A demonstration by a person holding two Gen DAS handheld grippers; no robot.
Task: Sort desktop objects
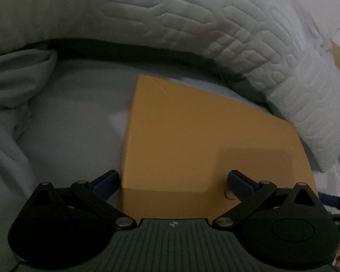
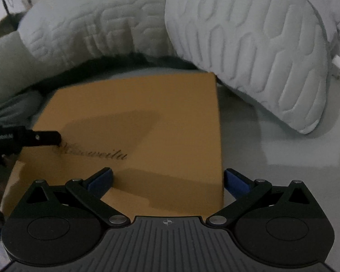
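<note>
Box flat, lettering upward, under both spread claws.

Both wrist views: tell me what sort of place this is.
Most likely a bed in a bedroom, not a desk. Two quilted pillows lie along the back, rumpled bedding bunches at one side, and the tan box rests on a soft pale sheet.
</note>
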